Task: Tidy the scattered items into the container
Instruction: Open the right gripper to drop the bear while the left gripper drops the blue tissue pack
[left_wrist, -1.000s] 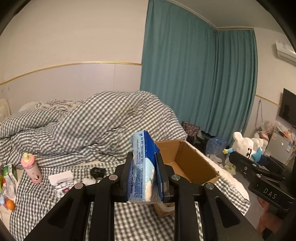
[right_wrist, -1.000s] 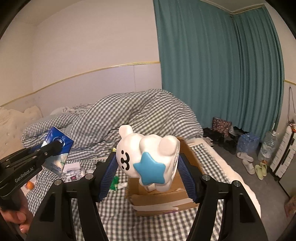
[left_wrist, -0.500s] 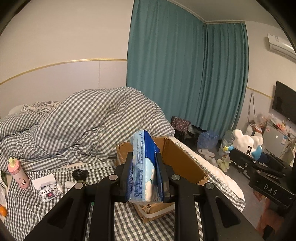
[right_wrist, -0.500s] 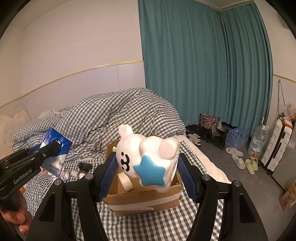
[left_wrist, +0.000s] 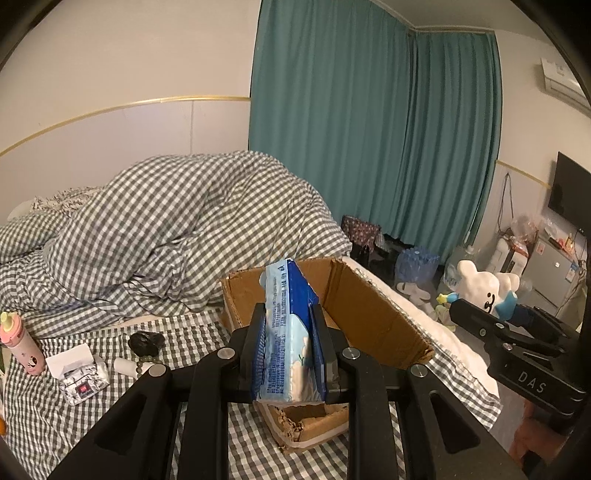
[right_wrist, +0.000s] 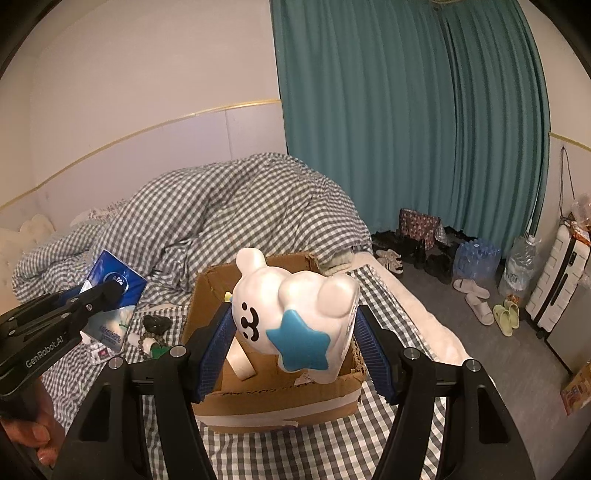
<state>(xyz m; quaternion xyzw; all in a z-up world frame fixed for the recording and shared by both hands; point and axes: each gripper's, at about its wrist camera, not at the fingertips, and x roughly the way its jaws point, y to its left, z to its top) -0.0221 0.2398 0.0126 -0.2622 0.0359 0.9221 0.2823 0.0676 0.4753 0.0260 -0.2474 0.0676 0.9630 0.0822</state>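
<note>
A bedroom with teal curtains and a checked bed. In the left wrist view, the left gripper is clamped narrowly on a blue tissue pack, with the cardboard box just behind it. In the right wrist view, the right gripper grips a white bear toy at mid width, above the box's near wall.

We are in a lived-in bedroom at home. A bed with a rumpled gingham duvet fills the left and centre of both views. Teal curtains hang floor to ceiling at upper right. Shoes and slippers lie on the floor at right beside a white suitcase; an air conditioner sits at upper right.
</note>
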